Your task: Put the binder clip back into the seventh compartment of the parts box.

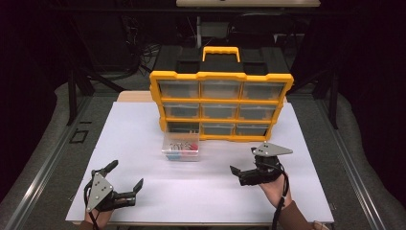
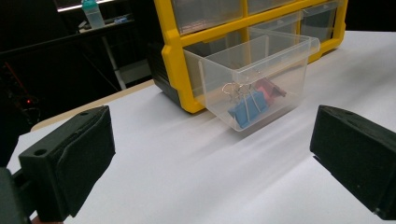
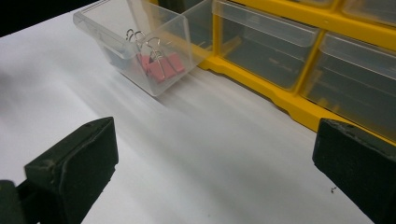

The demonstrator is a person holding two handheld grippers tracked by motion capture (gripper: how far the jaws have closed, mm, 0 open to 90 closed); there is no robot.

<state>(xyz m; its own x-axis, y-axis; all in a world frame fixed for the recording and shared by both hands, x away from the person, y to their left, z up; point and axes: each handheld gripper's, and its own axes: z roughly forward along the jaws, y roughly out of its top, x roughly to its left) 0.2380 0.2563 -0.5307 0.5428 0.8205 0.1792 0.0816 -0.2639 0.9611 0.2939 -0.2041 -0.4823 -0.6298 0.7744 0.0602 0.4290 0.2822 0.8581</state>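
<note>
Clear drawer [image 1: 181,146] stands on the white table sheet [image 1: 143,191], pulled out of the yellow organizer [image 1: 220,103] at its lower-left slot; long axis runs from organizer toward the person, open top up. It sits between the two grippers and farther out, nearer the left gripper [image 1: 125,175] in line, well apart from both. Right gripper [image 1: 243,160] lies to its right. Both sets of jaws spread wide, nothing in them. Left gripper view shows blue binder clip [image 2: 247,109] inside; right gripper view shows pink clips [image 3: 163,66]
</note>
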